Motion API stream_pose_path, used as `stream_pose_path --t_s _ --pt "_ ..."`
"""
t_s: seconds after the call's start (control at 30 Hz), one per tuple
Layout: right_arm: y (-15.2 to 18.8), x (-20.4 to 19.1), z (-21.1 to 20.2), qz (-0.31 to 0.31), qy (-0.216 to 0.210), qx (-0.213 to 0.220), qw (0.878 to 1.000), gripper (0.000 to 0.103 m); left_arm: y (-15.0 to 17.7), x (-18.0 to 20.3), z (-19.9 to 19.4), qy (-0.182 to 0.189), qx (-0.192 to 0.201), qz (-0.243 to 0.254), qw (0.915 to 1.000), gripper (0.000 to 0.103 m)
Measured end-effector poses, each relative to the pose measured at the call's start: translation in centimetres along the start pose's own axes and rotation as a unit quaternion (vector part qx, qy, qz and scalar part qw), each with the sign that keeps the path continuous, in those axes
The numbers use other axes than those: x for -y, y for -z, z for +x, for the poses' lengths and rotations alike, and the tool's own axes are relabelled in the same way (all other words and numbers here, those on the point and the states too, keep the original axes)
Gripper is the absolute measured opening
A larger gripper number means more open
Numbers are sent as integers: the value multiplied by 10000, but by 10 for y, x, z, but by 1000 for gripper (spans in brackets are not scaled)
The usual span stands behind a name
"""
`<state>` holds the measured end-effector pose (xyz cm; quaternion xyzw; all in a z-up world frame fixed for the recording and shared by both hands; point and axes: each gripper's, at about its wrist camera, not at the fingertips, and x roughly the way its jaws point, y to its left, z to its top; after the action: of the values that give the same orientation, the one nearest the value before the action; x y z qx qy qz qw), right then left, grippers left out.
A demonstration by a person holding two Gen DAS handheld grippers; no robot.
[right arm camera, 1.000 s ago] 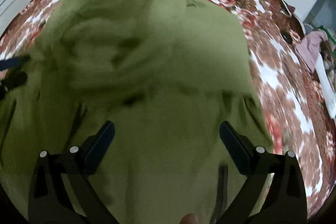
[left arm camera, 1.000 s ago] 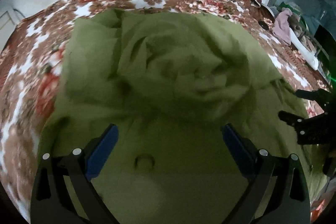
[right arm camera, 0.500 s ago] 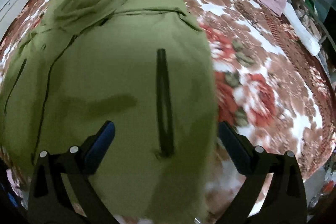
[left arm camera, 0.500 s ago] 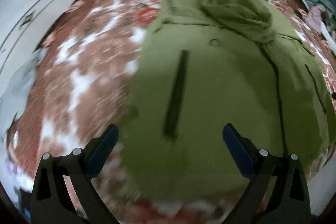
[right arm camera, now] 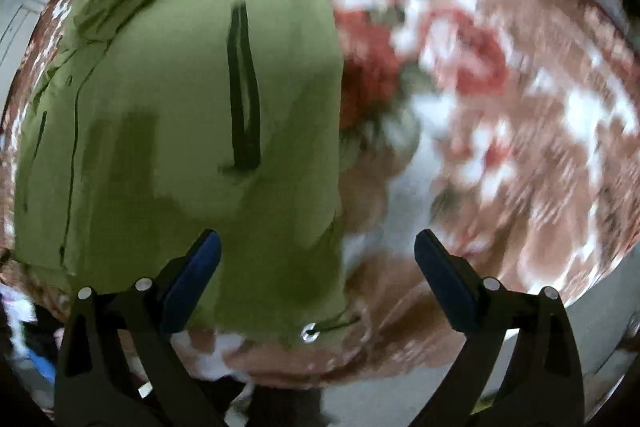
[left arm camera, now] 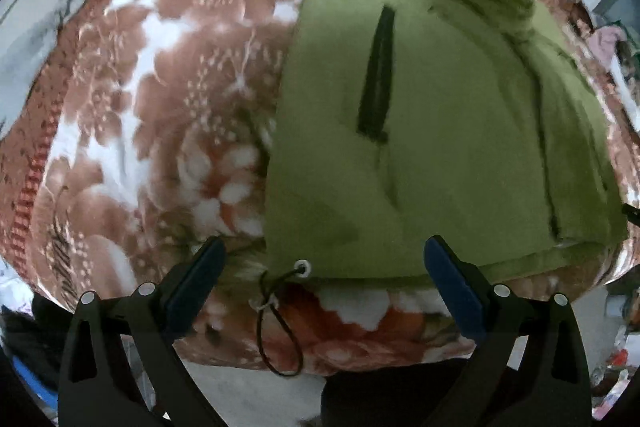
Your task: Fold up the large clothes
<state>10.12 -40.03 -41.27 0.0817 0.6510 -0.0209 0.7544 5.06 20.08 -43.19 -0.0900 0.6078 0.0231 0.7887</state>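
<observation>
Left wrist view: green jacket lies flat on the floral bed, long axis running up-frame, hem corner between the wide, empty left tool; right tool likewise wide at the opposite corner.

Dim, flat indoor light with a soft shadow patch on the green jacket. Both views bulge strongly, and the corners go black. The flowered blanket to the right of the jacket is smeared by motion blur; the left-wrist view is only mildly soft.
</observation>
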Motion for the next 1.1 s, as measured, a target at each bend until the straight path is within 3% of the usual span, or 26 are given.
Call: stream_pose_path --t_s 0.17,0.23,0.5,0.53,0.57,0.6,0.67,0.73,0.77,0.93,1.1 --pt "11 -7 9 221 -355 -366 9985 96 -2 -11 25 782 -308 -535 9950 96" --pt "11 -7 15 324 -439 -427 9976 89 -1 -10 32 992 -393 -670 9920 96" --pt "8 -23 20 232 -454 -465 9976 85 -8 9 35 954 -497 -446 9932 90" --pt "7 -24 22 218 -453 -496 9975 79 -8 5 45 1023 -647 -564 9910 85" --pt "5 -25 24 193 -373 -549 9976 58 -8 2 47 1119 -741 -628 9890 69" --pt "3 -27 25 157 -210 -606 9978 40 -7 0 51 1135 -784 -680 9881 64" --pt "0 -36 29 87 -191 -678 9975 30 -7 -2 52 1216 -758 -626 9877 56" --pt "0 -43 30 -45 -149 -707 9974 18 -8 0 52 1281 -778 -510 9874 30" --pt "0 -50 30 -172 -55 -697 9974 16 -10 2 52 1281 -771 -442 9878 23" --pt "4 -72 42 -563 257 -594 9963 13 -13 19 55 1017 -682 108 9924 10" --pt "3 -87 37 -452 436 -583 9963 9 -20 28 53 933 -645 293 9931 7"
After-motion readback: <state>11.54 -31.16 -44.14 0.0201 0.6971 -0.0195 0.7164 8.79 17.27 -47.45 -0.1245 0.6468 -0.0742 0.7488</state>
